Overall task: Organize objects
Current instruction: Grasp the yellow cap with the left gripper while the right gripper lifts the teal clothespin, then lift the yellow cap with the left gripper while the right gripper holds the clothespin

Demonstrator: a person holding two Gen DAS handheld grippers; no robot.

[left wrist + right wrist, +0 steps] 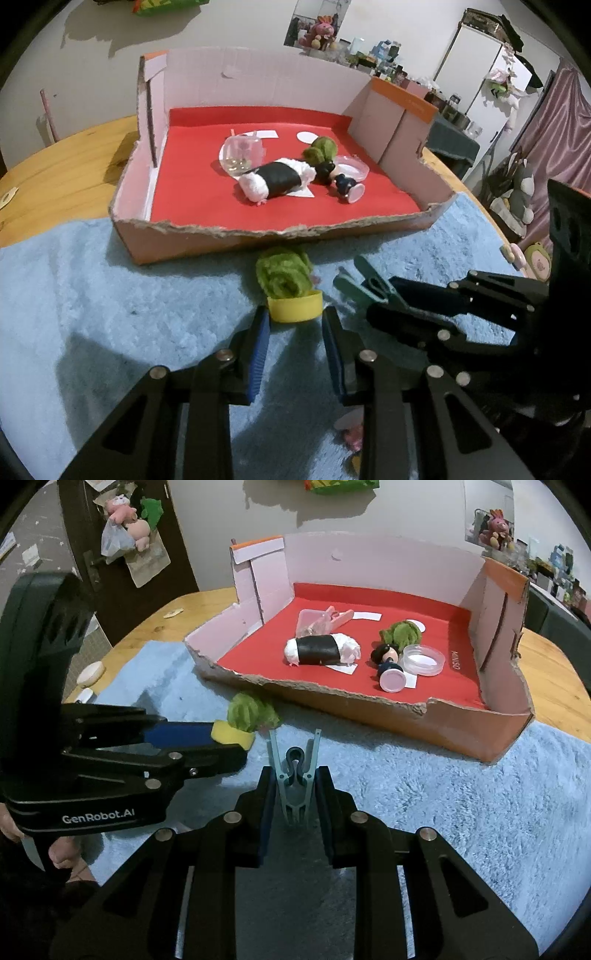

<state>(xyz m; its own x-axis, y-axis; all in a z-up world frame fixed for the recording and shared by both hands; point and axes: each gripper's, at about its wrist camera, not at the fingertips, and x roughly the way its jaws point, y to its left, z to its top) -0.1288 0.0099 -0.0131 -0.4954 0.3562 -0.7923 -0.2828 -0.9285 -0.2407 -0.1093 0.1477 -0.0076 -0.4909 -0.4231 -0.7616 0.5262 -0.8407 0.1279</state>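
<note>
On the blue towel point(443, 794) before the cardboard box point(461, 734), the left tongs point(295, 325) stand released around the yellow cap point(294, 309) of a green fuzzy toy point(284, 273), seemingly not yet pinching it. The right tongs point(295, 786) are clenched on a teal clothespin point(295, 775), upright between the pads.

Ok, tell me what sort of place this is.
Most likely a lived-in home room. A wooden table with a blue towel holds the work, plush toys hang on a dark door, and a cluttered shelf lines the back wall.
</note>
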